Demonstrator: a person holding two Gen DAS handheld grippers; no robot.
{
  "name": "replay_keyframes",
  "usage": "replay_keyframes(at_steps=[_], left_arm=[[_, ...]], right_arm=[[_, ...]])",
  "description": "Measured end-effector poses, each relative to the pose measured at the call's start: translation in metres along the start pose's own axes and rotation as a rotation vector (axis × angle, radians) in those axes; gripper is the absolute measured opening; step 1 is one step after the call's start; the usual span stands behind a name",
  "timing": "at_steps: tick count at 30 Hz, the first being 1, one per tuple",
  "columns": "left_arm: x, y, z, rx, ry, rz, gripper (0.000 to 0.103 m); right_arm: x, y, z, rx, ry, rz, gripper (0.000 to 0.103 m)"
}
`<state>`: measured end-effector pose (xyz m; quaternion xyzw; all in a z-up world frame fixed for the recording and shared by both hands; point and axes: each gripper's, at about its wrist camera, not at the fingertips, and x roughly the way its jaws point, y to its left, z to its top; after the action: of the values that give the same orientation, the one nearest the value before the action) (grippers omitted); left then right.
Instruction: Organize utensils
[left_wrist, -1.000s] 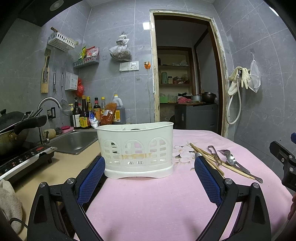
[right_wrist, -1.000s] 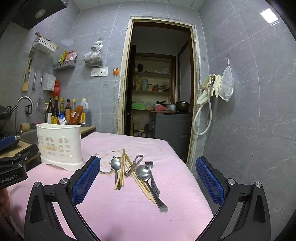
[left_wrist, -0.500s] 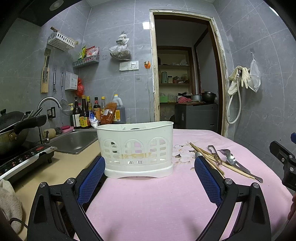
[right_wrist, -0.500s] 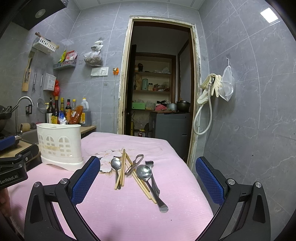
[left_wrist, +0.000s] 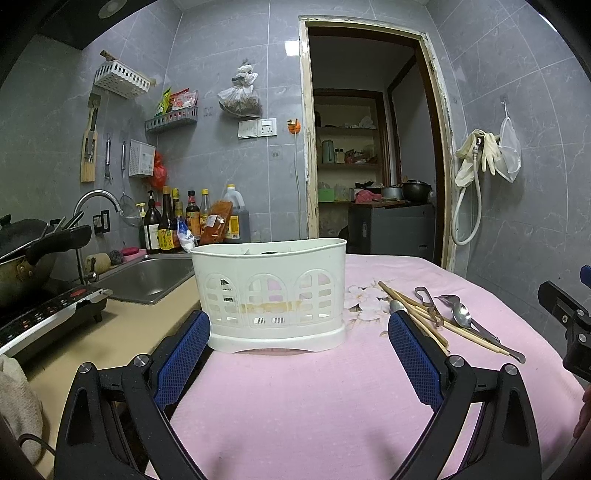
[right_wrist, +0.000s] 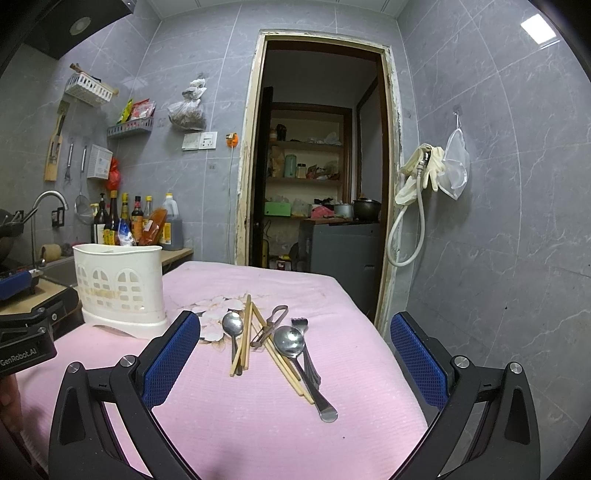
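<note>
Though murky inside, caddy (left_wrist: 271, 291) seems empty.

A matt pink cloth table cover (right_wrist: 258, 417) with a fine ribbed weave lies under the dull grey metal tongs (right_wrist: 271, 325). Beside them lie pale bare-wood chopsticks (right_wrist: 245, 334) and glossy steel spoons (right_wrist: 291, 341). Well left of them stands a smooth, slightly stained white plastic utensil caddy (left_wrist: 271, 291).

White slotted caddy (right_wrist: 120, 288) upright on pink table (right_wrist: 258, 424), left side. To its right, loose pile: 2 spoons (right_wrist: 291, 341), small one (right_wrist: 232, 326) w/ bowl up; fork (right_wrist: 301, 325); peeler (right_wrist: 273, 325); chopsticks (right_wrist: 245, 332) crossed under & beside them, all lying flat.
</note>
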<state>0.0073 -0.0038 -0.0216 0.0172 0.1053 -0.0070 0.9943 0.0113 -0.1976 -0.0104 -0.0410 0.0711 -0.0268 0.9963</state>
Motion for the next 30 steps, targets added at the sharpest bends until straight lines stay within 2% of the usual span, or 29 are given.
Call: replay_keyframes(at_steps=[11, 16, 23, 30], left_arm=[[0.003, 0.003, -0.001, -0.005, 0.011, -0.005, 0.095], [0.005, 0.004, 0.0, -0.011, 0.024, -0.008, 0.095], [0.011, 0.004, 0.007, -0.011, 0.043, -0.007, 0.095], [0.019, 0.001, 0.021, 0.029, 0.025, -0.022, 0.095]], right_arm=[[0.001, 0.007, -0.001, 0.0, 0.007, 0.002, 0.103], [0.005, 0.019, -0.019, 0.003, 0.015, 0.008, 0.103], [0.006, 0.013, -0.019, 0.001, 0.026, 0.015, 0.103], [0.02, -0.004, -0.008, 0.012, 0.061, 0.061, 0.103]])
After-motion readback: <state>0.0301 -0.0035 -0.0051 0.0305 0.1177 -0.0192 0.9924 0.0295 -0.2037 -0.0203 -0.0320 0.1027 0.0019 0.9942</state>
